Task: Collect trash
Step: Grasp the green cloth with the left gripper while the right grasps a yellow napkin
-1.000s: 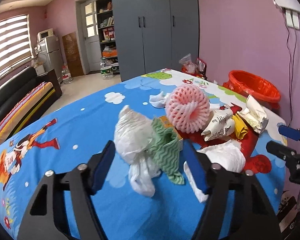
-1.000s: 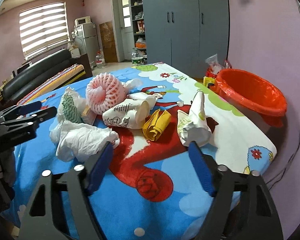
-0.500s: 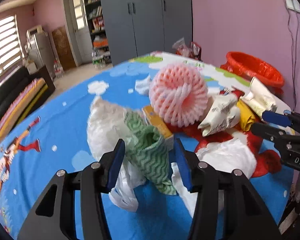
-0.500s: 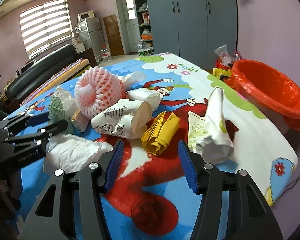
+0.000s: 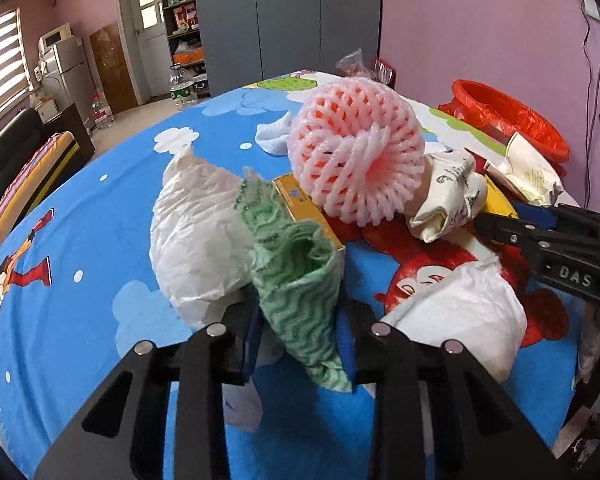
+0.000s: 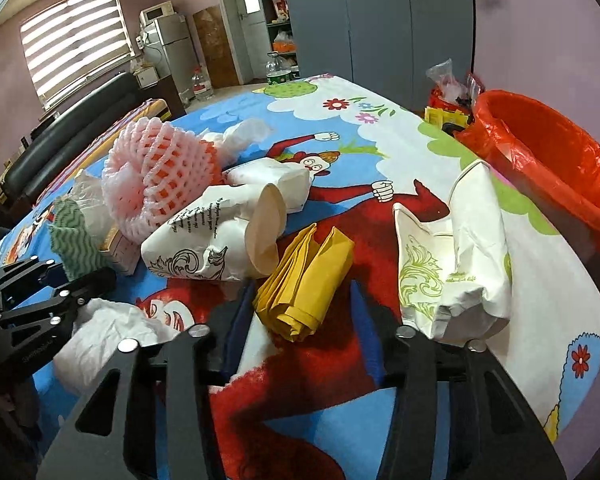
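A table with a bright cartoon cloth [image 5: 100, 216] fills both views, with litter heaped across the middle. In the left wrist view, bare blue cloth runs wide along the left side to the table's curved edge; the right side is crowded. In the right wrist view, the table's right edge curves down the frame's right side, and a red-lined bin [image 6: 560, 160] stands just past it at upper right. Clear cloth lies at bottom centre. The left gripper [image 5: 300, 332] enters from the bottom edge, angled down at the table, its jaws having just been closing; the blue pads now press a green wavy cloth [image 5: 296, 276] from both sides. A white bag [image 5: 196, 232] sits just left of it, a yellow box [image 5: 300, 204] behind, and a pink foam net [image 5: 356, 152] beyond that. The right gripper [image 6: 300, 312] also tilts down from the bottom edge, its jaws just closing too, with a folded yellow wrapper [image 6: 304, 280] between the pads (whether they touch it I cannot tell). A printed paper cup [image 6: 216, 236] lies to its upper left, a crumpled white paper bag [image 6: 456, 248] to its right.
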Demonstrator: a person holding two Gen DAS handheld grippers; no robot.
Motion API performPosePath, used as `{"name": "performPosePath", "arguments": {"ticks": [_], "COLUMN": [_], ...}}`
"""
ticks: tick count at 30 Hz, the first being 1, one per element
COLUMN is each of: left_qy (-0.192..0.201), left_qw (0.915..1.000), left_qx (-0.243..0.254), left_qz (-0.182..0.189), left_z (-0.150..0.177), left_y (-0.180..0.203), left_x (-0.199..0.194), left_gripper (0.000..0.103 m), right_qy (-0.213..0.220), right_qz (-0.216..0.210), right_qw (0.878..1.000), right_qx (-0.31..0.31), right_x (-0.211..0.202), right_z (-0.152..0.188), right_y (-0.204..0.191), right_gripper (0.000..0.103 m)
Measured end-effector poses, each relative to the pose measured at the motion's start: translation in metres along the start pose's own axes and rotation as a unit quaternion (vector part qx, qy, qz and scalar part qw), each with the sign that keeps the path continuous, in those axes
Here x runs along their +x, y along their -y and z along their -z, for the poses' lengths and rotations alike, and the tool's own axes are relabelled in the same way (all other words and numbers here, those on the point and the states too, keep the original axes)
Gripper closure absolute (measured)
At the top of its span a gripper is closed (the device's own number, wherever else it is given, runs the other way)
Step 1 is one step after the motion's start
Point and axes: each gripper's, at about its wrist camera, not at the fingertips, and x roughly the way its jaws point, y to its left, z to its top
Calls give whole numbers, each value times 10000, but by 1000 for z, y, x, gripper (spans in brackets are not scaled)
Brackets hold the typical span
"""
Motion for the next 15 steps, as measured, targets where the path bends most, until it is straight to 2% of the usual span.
{"name": "performPosePath", "arguments": {"ticks": [2, 15], "left_qy": [50, 679], "left_qw": [10000, 9976], "left_qx": [5, -32], "left_qz": [11, -164], "left_z": [2, 29], "left_y": [1, 6], "left_x": [-7, -76], "left_gripper": [73, 73], "right_qy": [35, 489], "right_qz": [-81, -289], "right_qw": [10000, 9981], "right_qx": [23, -226], "right_x": [-3, -78], "right_z": [2, 34], "right_y": [0, -29], "right_gripper": [79, 79]}}
